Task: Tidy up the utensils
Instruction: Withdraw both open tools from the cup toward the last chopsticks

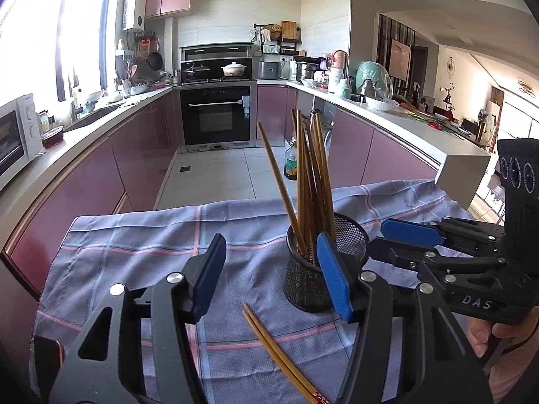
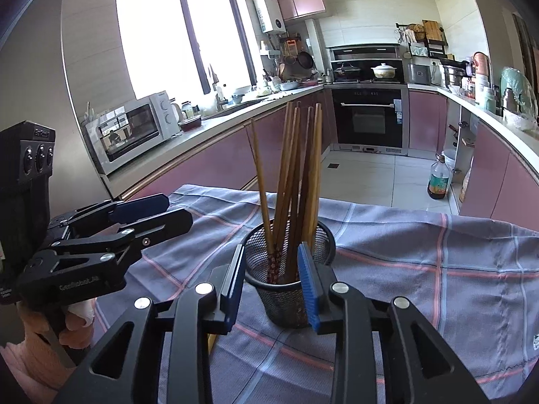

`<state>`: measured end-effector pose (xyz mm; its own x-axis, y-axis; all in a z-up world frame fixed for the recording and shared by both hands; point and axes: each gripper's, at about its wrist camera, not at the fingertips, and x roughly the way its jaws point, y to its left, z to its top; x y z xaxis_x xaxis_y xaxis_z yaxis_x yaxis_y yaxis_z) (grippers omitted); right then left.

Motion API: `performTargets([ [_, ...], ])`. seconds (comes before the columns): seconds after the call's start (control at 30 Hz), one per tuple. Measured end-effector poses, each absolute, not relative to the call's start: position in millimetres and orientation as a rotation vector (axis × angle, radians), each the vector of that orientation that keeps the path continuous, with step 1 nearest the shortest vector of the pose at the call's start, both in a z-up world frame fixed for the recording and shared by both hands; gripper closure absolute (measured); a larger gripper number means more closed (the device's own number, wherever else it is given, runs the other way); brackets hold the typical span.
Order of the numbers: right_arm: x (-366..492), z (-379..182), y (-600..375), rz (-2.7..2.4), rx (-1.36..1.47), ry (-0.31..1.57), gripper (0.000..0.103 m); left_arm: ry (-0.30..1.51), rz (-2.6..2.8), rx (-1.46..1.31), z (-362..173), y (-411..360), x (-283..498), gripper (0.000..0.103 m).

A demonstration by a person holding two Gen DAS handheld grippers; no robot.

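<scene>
Just ahead of my two claws, on the plaid cloth [image 1: 141,245], a black mesh cup [image 1: 305,282] holds a sheaf of upright chopsticks [image 1: 310,181]; one loose pair of chopsticks [image 1: 273,346] lies below my left claw [image 1: 269,274], whose jaws stand apart and empty. My right claw [image 2: 273,288], parted and holding nothing, frames the cup. I judge the pair comes next: pinch both sticks together near mid-length, then tip them in.

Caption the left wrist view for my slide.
Open left gripper beside a mesh cup of chopsticks; one loose pair lies on the cloth.
</scene>
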<state>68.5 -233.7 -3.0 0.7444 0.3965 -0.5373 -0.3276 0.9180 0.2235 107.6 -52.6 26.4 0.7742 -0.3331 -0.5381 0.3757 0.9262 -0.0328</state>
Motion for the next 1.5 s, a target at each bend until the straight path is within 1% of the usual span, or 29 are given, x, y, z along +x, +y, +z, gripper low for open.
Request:
performTargets([
  [0.03, 64, -3, -230, 0.409, 0.107, 0.613, 0.068, 0.568, -0.380, 0.076, 25, -49, 105, 0.044],
  [0.23, 48, -16, -204, 0.478, 0.046, 0.662, 0.064, 0.604, -0.333, 0.058, 10, -20, 94, 0.043],
  [0.53, 45, -65, -168, 0.532, -0.011, 0.834, 0.064, 0.707, -0.280, 0.034, -33, 15, 86, 0.043],
  [0.77, 45, -85, -157, 0.516, -0.021, 0.899, 0.064, 0.747, -0.269, 0.007, -51, 16, 85, 0.043],
  [0.97, 44, -91, -152, 0.504, -0.041, 0.916, 0.066, 0.773, -0.269, -0.002, -60, 15, 83, 0.043],
  [1.1, 45, -94, -148, 0.488, -0.065, 0.925, 0.072, 0.788, -0.275, -0.006, -67, 13, 81, 0.043],
  [1.5, 44, -94, -144, 0.496, -0.078, 0.928, 0.073, 0.815, -0.286, 0.005, -75, 6, 83, 0.043],
])
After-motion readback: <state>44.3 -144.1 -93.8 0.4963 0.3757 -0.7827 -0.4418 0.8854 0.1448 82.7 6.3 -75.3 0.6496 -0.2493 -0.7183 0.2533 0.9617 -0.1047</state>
